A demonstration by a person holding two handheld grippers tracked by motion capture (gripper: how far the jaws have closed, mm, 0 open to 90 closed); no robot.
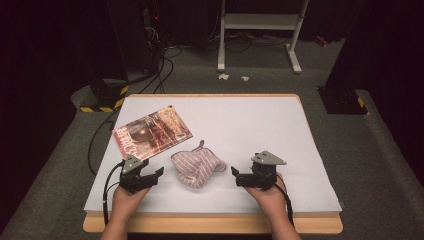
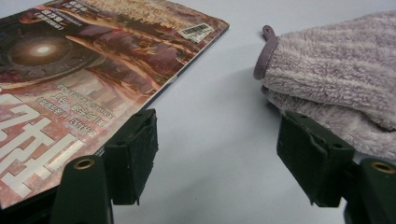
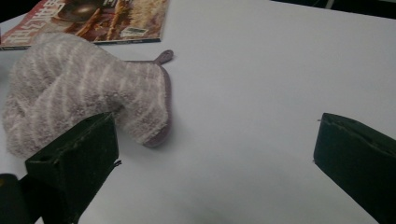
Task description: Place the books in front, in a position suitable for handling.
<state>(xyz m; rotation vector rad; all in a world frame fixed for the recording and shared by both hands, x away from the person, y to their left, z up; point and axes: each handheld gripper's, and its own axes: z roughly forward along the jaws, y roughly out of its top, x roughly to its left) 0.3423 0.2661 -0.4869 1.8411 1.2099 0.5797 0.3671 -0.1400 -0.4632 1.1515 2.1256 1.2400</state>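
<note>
Left gripper (image 1: 159, 172) and right gripper (image 1: 234, 172): both spread wide, holding nothing.
One striped towel (image 1: 197, 167) lies bunched on the table (image 1: 260, 125) between them, untouched; one magazine (image 1: 152, 131) rests beside it.

A magazine (image 1: 152, 132) with a reddish cover is lying flat near the far left corner of the white-covered table (image 1: 260, 125). A white metal stand (image 1: 260, 30) is standing on the floor beyond, with what may be paper scraps (image 1: 233, 77) lying near it
</note>
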